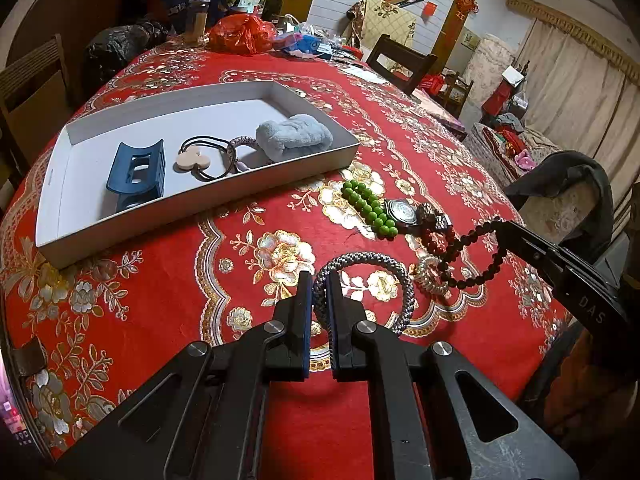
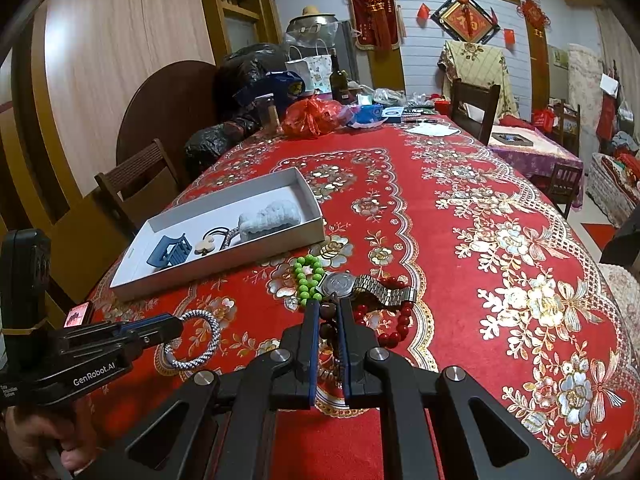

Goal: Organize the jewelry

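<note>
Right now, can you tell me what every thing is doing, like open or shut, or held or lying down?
Left claw: shut on grey braided rope bracelet.
Right claw: shut on dark brown bead string.
White cardboard tray: open, no lid.
Blue plastic hair claw clip: lying in the tray.
Green bead bracelet: lying on the tablecloth.
Silver metal wristwatch: lying flat, face up.
Red bead bracelet: lying loose.

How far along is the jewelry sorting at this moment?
Partway. The white tray already holds a blue hair clip, a hair tie, a small braided bracelet and a folded cloth. In hand: the left claw grips the grey braided bracelet; the right claw is shut on the dark bead string. Left on the tablecloth: green beads, watch, red beads.
</note>
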The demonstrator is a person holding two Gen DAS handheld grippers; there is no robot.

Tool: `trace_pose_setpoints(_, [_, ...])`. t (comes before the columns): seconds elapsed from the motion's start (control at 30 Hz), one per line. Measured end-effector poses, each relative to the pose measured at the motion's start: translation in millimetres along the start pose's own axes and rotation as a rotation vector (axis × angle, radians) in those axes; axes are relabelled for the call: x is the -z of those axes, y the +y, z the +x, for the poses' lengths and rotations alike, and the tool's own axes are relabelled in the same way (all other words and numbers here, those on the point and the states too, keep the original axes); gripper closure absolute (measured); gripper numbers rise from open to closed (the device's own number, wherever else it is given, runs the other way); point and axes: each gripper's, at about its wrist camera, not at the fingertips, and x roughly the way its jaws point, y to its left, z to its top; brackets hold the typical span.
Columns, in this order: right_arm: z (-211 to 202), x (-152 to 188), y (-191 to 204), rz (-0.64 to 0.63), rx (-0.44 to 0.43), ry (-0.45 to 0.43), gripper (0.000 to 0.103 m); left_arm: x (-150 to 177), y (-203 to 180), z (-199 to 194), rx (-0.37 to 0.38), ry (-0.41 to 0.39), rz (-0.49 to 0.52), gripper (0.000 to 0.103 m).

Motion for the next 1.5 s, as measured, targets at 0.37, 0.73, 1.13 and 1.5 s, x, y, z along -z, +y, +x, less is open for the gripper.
trace_pose_setpoints(0.37, [0, 0, 1, -0.002, 0.003, -0.002, 0.095, 0, 2, 1, -0.001, 0.0, -0.009, 0.098])
trace_pose_setpoints(0.73, [5, -26, 5, 0.011, -0.032, -0.012, 0.095, -10, 17, -3, -0.011, -0.032, -0.03, 0.098])
trace_pose_setpoints(1.13, [46, -88, 27, -0.015, -0.12, -0.013, 0.095, -54, 74, -3, -0.073, -0.151, -0.127, 0.098])
trace_pose_setpoints(1.5, [115, -144, 84, -0.01, -0.316, 0.041, 0.095, -92, 119, 38, -0.187, -0.146, -0.217, 0.098])
